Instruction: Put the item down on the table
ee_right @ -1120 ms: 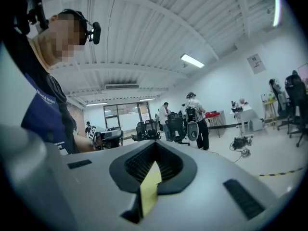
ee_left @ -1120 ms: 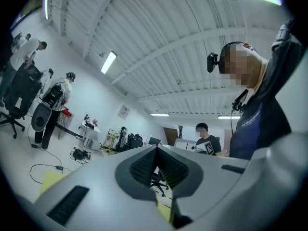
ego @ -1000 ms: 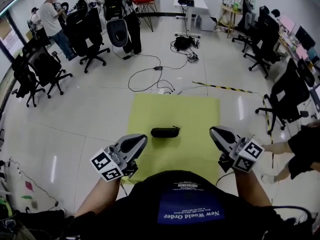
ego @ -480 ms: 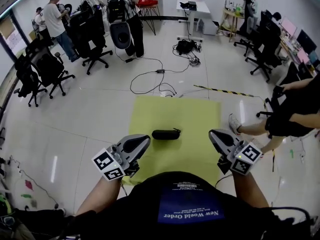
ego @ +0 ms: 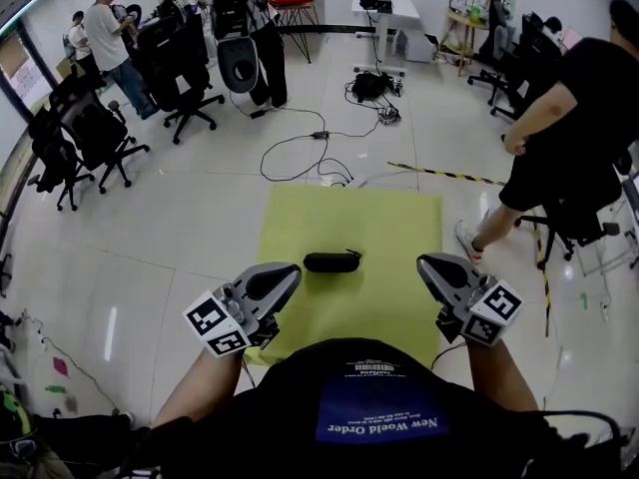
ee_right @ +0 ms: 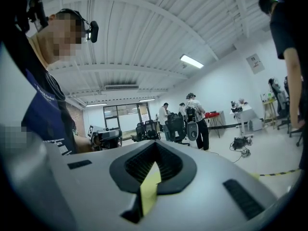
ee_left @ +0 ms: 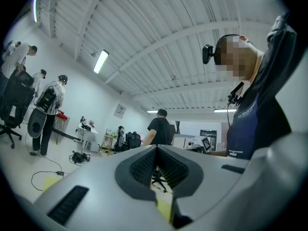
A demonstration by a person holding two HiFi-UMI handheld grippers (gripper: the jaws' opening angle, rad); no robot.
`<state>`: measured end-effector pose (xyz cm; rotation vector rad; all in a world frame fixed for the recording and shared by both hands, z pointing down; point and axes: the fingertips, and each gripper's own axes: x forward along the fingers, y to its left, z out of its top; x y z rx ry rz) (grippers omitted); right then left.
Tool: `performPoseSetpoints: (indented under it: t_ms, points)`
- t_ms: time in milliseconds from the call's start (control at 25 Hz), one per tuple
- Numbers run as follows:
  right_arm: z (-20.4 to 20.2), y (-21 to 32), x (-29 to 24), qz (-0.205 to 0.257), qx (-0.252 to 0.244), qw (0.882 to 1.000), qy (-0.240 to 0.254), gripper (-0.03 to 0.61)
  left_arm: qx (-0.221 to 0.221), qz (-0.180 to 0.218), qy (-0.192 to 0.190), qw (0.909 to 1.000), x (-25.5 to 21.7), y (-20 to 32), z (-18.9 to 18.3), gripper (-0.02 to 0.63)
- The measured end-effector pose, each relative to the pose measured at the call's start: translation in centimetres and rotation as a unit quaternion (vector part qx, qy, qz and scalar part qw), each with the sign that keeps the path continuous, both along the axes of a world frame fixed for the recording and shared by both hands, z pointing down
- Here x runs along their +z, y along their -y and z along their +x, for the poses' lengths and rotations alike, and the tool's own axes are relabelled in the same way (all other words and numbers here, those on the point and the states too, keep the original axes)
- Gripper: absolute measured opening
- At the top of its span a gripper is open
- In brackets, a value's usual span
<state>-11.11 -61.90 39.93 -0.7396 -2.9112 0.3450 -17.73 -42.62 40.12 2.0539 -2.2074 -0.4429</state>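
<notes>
Head view shows one black case [ego: 330,261] lying at the centre of the frame on the yellow-green desk [ego: 389,218], apart from both of the two grippers. The left gripper [ego: 285,275] sits at lower left and the right gripper [ego: 431,264] at lower right, each with its fingers pressed together. Around the desk are a person in black [ego: 559,118] walking at the right edge, cables [ego: 300,158] on the floor higher in the frame, and black office chairs [ego: 90,133] at upper left.
</notes>
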Motion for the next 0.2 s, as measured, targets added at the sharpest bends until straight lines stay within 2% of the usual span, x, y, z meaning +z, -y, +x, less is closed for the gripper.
performPoseSetpoints:
  t_ms: [200]
  points:
    - [-0.17,-0.31,-0.36,-0.001,0.0,1.0,0.001,-0.014,0.002,0.001,0.003,1.0,-0.43,-0.21,-0.14,0.006]
